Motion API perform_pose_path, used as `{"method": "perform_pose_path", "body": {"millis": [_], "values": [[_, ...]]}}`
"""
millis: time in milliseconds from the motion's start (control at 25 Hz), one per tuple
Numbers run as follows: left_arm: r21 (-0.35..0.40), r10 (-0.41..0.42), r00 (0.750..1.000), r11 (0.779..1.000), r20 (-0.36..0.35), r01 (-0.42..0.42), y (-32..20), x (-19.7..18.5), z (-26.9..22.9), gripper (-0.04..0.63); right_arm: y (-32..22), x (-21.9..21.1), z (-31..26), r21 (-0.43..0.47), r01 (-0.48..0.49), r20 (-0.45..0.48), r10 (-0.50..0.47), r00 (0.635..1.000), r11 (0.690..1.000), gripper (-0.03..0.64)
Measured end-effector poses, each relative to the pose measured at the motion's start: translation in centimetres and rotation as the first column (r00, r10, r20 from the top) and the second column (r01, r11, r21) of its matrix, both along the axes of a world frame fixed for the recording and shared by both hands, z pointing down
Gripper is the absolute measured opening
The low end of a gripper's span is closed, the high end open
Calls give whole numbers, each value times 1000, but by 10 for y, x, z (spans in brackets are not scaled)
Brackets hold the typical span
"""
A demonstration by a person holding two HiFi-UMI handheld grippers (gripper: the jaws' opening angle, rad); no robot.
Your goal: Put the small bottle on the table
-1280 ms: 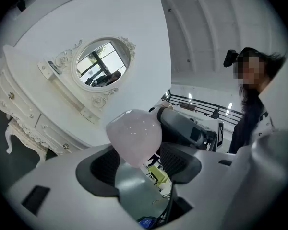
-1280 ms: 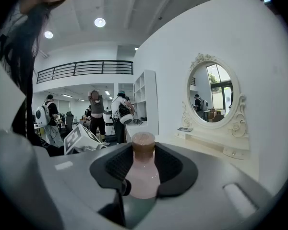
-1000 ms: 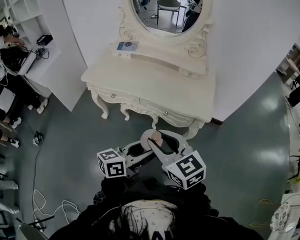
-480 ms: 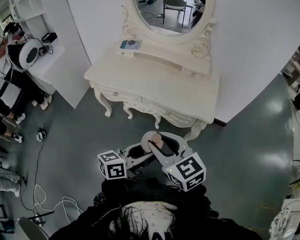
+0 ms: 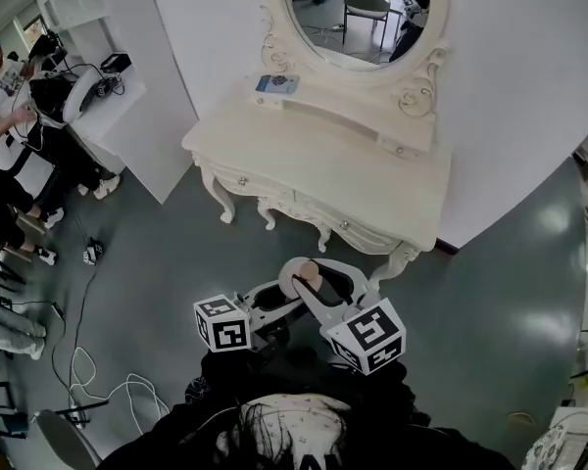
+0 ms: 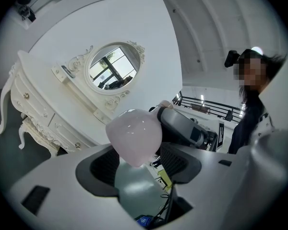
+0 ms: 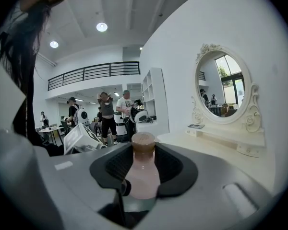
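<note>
Right gripper (image 5: 316,276): jaws closed on the small bottle (image 7: 143,174). The dark pads press its pink body on both sides, and the brown cap (image 7: 143,141) stands clear above them. The bottle is upright in this grip.

Left gripper (image 6: 139,163): jaws spread, nothing clamped. In the left gripper view the bottle's rounded base sits right at the mouth of that gap. Contact with the pads can't be judged from here.

Position: the bottle is held close in front of the person, over the grey floor (image 5: 147,262), near of the cream dressing table (image 5: 323,169) and well short of its front edge. The tabletop is bare across the middle. There is a raised back shelf with a small blue item (image 5: 276,83) at far left and an oval mirror (image 5: 365,8) behind.

Risks, as judged:
- The bottle is still over the floor, so opening the jaws before it clears the table's front edge would drop it.
- The body looks smooth and rounded, and the pads hold only a narrow band. It could pivot or slide if swung quickly or bumped.
- The left gripper is crowding the base, and a careless nudge could lever the bottle out of the right jaws.
- A tilted set-down could tip it, as the base looks curved rather than flat. It should go down plumb, on open tabletop away from the scalloped front edge.
</note>
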State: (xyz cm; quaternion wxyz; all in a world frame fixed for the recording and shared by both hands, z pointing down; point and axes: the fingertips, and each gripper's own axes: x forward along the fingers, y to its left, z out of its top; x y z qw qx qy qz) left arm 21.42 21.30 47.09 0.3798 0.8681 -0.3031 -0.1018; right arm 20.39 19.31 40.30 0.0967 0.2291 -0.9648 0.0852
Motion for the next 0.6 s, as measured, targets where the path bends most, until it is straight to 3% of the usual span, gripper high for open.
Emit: {"method": "perform_pose_path", "body": {"millis": [280,600], "values": [[0,-31,999,1000,-12,31,-21,-29,3,247,-21,-30,3,-1,33,-9,-33,999,999,147],[-3,-32,999,999,-27,32,-70,-88,8,247,-70,-90,8,-14,32,-30,-32,999,999,147]]}}
